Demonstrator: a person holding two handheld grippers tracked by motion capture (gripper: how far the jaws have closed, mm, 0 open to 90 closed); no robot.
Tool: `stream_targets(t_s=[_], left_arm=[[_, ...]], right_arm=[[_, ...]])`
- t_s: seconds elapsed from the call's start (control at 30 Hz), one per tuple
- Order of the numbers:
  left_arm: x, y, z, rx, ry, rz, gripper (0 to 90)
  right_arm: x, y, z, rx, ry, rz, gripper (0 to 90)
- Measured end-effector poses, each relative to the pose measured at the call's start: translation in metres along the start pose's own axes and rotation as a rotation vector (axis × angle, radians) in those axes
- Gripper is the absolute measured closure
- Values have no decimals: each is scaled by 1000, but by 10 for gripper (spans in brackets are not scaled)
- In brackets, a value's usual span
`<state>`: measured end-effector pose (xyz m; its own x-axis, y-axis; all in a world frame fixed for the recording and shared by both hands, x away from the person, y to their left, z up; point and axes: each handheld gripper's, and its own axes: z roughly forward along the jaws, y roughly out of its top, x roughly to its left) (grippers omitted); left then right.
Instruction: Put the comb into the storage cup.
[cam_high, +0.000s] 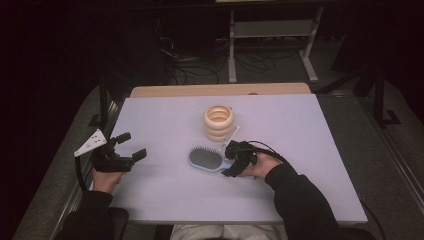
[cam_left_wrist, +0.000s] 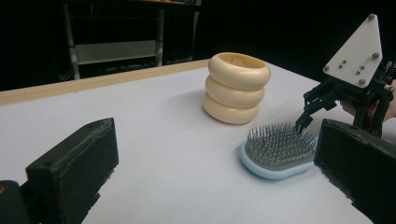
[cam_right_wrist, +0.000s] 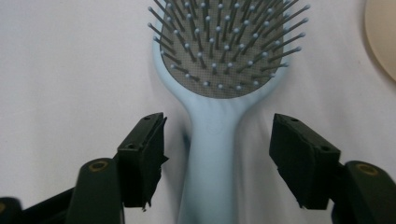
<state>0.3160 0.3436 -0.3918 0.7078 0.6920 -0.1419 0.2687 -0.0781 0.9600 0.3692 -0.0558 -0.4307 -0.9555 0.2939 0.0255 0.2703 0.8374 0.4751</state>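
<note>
While the light-blue plastic paddle hairbrush with grey bristle pad (cam_right_wrist: 219, 60) lies bristles-up on the white tabletop (cam_high: 165, 190), near the middle and just in front of the cream stacked-ring holder (cam_high: 219, 122), its handle sits between the jaws of the right gripper (cam_right_wrist: 217, 156) — pads apart, a gap on each side, nothing clamped yet. The jaws straddle the narrow neck of the handle, roughly centred, maybe a touch closer to the pad on the left of the right gripper view.

Risks from here, as a judgement:
- handle is smooth, rounded and tapering — pads closing on it could squeeze it forward or out sideways instead of gripping.
- one pad touching first would likely swivel the brush flat on the table, nudging the head toward the cream ring holder, which is near but apart.
- grip lands at the neck, so the heavy head may droop or twist once lifted; a loose clamp could drop it.
- jaws low to the table — tips may scrape the surface or ride over the handle if too high.

Left gripper (cam_high: 126, 150) hovers at the table's left edge, jaws wide apart, holding nothing, well away from the brush — no collision risk as it stands, though no support for the head either.
</note>
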Motion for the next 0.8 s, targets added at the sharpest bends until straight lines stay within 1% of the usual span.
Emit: stream_targets(t_s=[0.07,0.17,0.2,0.27,0.4,0.5,0.57,0.7,0.8], left_arm=[[0,0,0,-2,-1,1,0],[0,0,0,-5,-2,-4,0],[0,0,0,-5,-2,-3,0],[0,0,0,-2,-3,1,0],[0,0,0,-2,-3,1,0],[0,0,0,-2,-2,1,0],[0,0,0,1,-3,1,0],[0,0,1,6,-4,6,0],[0,0,1,6,-4,4,0]], right_arm=[[0,0,0,9,6,0,396],[0,0,0,12,22,10,406],[-1,1,0,15,26,15,429],[-2,1,-1,18,26,18,443],[-1,1,-1,27,17,20,493],[-1,2,-1,33,5,13,512],[1,3,-1,35,-10,0,553],[3,4,-1,40,-8,-9,627],[4,6,-1,52,-14,-11,637]])
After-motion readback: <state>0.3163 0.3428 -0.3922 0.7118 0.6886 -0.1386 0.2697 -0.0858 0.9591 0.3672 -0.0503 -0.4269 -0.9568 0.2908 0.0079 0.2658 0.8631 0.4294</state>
